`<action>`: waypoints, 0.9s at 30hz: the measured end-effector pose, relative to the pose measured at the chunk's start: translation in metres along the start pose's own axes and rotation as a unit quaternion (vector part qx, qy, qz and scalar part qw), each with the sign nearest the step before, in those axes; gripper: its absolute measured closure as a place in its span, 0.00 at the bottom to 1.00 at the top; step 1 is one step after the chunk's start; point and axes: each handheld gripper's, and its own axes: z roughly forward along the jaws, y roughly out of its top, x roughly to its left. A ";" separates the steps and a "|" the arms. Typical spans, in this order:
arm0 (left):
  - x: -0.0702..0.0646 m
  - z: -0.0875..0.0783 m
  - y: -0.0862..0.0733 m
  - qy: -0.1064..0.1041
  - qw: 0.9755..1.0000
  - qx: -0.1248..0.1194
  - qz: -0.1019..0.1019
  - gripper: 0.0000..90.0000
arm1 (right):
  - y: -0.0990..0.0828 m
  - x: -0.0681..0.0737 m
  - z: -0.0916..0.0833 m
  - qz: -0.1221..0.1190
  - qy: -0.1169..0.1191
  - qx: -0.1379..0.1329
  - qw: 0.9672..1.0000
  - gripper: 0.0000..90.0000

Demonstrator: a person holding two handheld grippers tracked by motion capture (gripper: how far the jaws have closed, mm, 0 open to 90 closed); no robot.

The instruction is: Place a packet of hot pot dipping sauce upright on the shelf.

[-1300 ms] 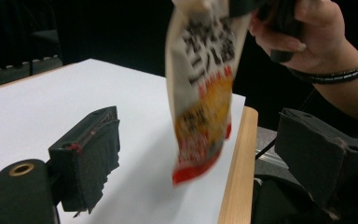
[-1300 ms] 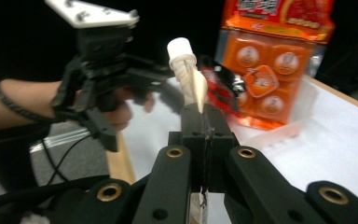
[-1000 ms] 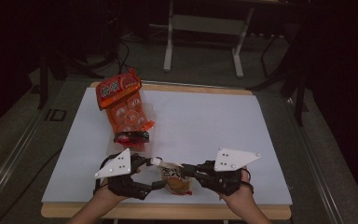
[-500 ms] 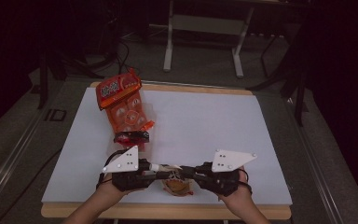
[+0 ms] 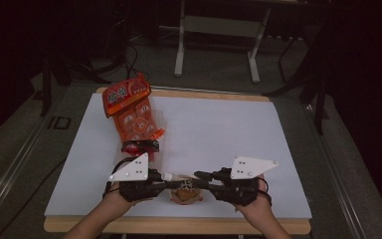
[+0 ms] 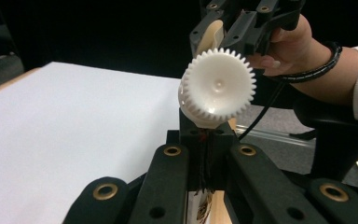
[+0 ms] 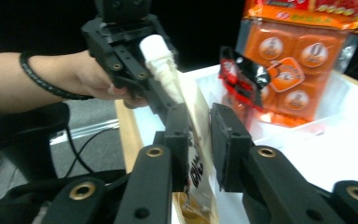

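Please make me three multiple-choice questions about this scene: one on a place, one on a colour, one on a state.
1. Where on the table is the orange snack pack?
A. far left part
B. near right corner
C. centre

2. What colour is the ribbed cap of the pouch?
A. red
B. white
C. blue

3. The fingers of the left gripper are:
A. wide open
B. shut on the orange pack
C. shut on the pouch's spout

Answers: 1 A, the high view shows it far and left; 2 B, the left gripper view shows it white; 3 C, the fingers meet just under the cap.
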 end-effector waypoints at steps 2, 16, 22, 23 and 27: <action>0.003 -0.004 0.002 0.003 1.000 -0.006 -0.005 0.99 | 0.000 -0.003 -0.003 0.004 -0.007 -0.004 1.000 0.76; 0.015 -0.045 0.022 0.056 0.998 -0.018 0.019 0.99 | -0.016 -0.022 -0.017 0.040 -0.042 -0.016 0.998 0.23; 0.023 -0.060 0.026 0.073 0.997 -0.015 0.027 0.99 | -0.025 -0.034 -0.025 0.038 -0.054 -0.021 0.998 0.15; 0.024 -0.062 0.026 0.075 0.997 -0.014 0.032 0.99 | -0.027 -0.036 -0.026 0.043 -0.053 -0.022 0.997 0.16; 0.030 -0.070 0.027 0.086 0.996 -0.005 0.037 0.99 | -0.033 -0.040 -0.031 0.047 -0.053 -0.028 0.997 0.16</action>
